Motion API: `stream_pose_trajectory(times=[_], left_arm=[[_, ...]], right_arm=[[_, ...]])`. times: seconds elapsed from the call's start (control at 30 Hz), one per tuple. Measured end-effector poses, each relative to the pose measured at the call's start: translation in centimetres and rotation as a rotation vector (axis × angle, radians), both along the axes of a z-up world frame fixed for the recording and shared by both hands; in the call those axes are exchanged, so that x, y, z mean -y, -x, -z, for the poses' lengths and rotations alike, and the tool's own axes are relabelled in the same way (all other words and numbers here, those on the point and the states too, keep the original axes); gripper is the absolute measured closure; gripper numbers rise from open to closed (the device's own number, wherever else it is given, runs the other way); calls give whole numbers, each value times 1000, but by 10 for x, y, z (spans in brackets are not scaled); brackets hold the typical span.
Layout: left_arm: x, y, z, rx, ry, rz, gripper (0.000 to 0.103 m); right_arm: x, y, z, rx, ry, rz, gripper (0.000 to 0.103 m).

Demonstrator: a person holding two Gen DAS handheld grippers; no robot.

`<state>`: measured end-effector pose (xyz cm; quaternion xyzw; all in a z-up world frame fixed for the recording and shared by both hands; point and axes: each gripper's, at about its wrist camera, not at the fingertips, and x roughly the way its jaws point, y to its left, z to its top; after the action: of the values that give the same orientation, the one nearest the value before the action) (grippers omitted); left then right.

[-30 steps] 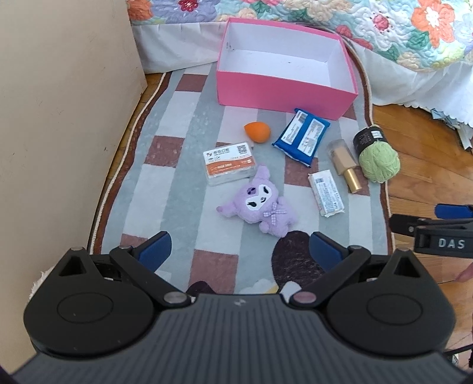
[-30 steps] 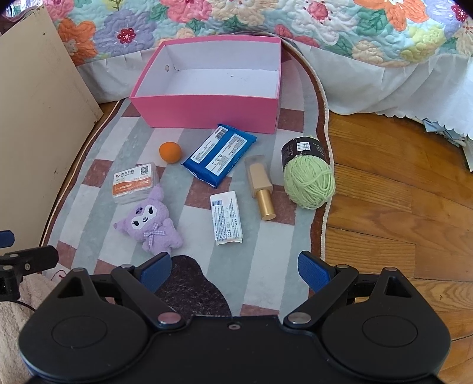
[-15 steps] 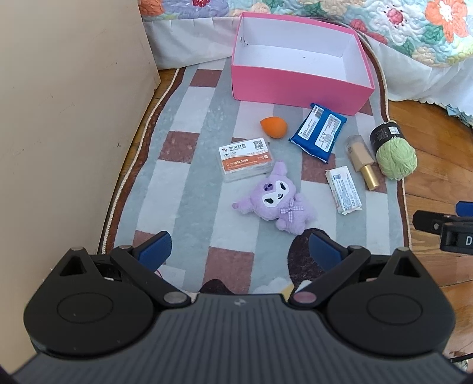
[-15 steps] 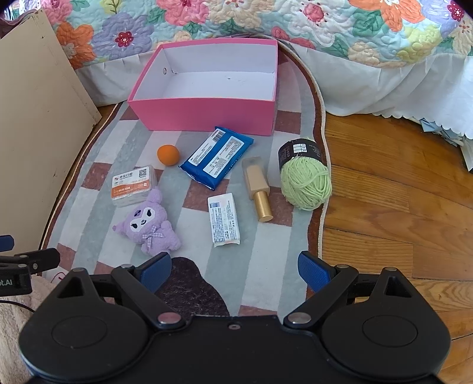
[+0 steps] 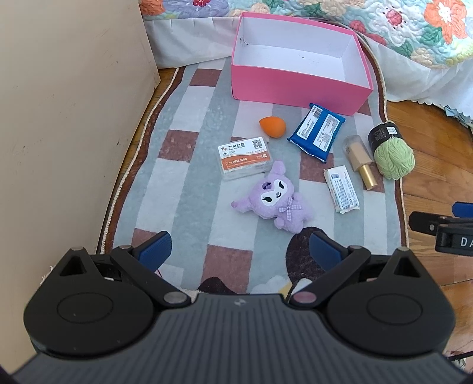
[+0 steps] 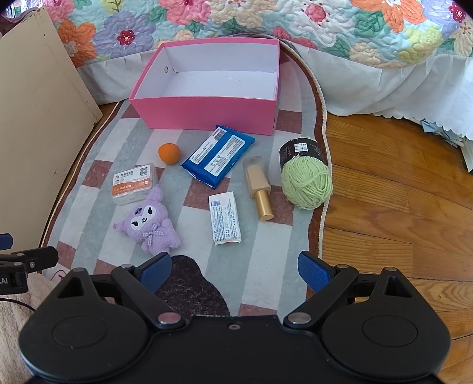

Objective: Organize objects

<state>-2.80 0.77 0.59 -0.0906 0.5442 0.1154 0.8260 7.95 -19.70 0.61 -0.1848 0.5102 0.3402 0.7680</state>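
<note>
An empty pink box (image 5: 295, 88) (image 6: 207, 113) stands at the far end of a checked rug. In front of it lie an orange sponge (image 5: 272, 126) (image 6: 169, 152), a blue wipes pack (image 5: 317, 133) (image 6: 218, 156), a card box (image 5: 244, 158) (image 6: 134, 184), a purple plush toy (image 5: 275, 201) (image 6: 147, 221), a white packet (image 5: 341, 189) (image 6: 225, 218), a gold-capped bottle (image 5: 359, 161) (image 6: 258, 187) and green yarn (image 5: 391, 153) (image 6: 306, 174). My left gripper (image 5: 239, 251) is open and empty, short of the plush. My right gripper (image 6: 233, 267) is open and empty, short of the packet.
A beige panel (image 5: 59, 118) (image 6: 35, 133) stands along the rug's left side. A bed with a floral quilt (image 6: 266, 26) and white skirt runs behind the box. Wooden floor (image 6: 399, 192) lies right of the rug (image 5: 183, 183).
Both grippers have tilted or drawn slightly; the objects sit a little differently in view. Nothing was grasped and no object moved on the rug.
</note>
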Motion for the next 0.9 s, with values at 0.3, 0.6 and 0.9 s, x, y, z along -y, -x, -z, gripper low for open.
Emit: stream_pose_trajectory(times=[0.3,0.6,0.9], left_arm=[[2,5,-3,0,5,-29,2],[-1,-2,-25,39,-16,-29,2],[-10,-47,-23,101,-18,-16,2]], right_arm=[[-1,2,-1,2,5,-15,8],[-2,11,-34,84,-118,-165,8],[-32,-1,-21,221,-212,-372,8]])
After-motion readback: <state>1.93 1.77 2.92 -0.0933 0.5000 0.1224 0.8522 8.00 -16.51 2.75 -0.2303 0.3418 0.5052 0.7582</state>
